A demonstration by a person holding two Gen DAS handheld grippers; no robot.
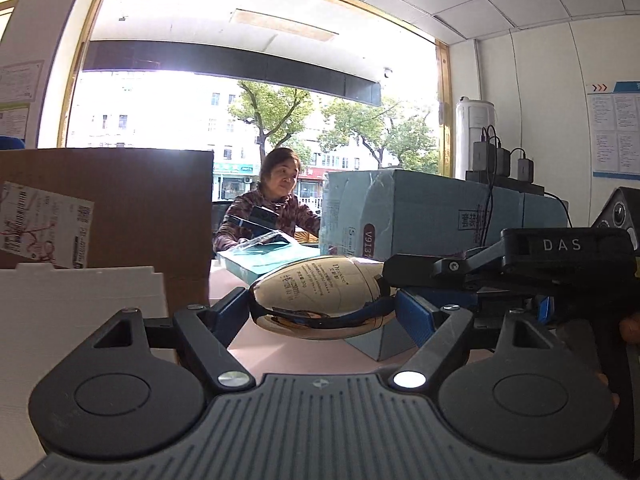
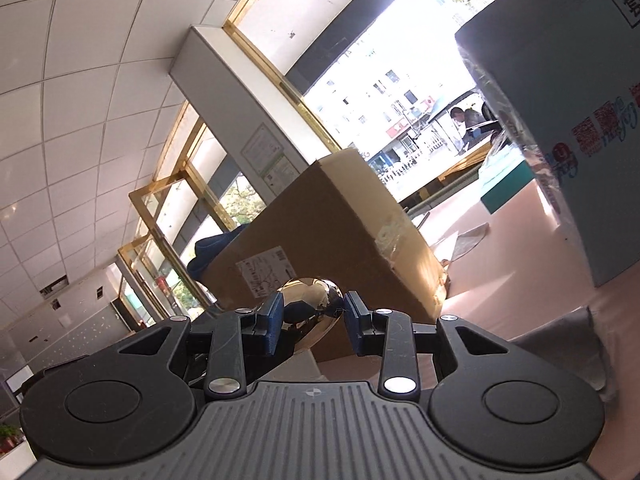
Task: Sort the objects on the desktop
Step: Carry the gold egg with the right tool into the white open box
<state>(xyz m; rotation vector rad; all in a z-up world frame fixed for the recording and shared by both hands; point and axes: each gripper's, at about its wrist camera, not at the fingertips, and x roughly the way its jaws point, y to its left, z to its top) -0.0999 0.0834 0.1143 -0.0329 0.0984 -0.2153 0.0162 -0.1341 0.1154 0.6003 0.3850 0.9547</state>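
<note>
A shiny gold egg-shaped case (image 1: 320,300) with small printed text hangs above the pink tabletop (image 1: 280,350). My left gripper (image 1: 324,314) flanks its two ends. The left pad (image 1: 234,312) touches the case, while contact at the right pad (image 1: 416,318) is hidden. My right gripper (image 1: 394,280), marked DAS, comes in from the right and clamps the case's right end. In the right wrist view the gold case (image 2: 310,306) sits pinched between both blue pads of my right gripper (image 2: 310,320).
A brown cardboard box (image 1: 120,208) with a shipping label stands at left behind a white corrugated box (image 1: 80,300). A pale blue carton (image 1: 420,212) stands at right. A teal flat box (image 1: 272,260) lies behind the case. A person sits across the table.
</note>
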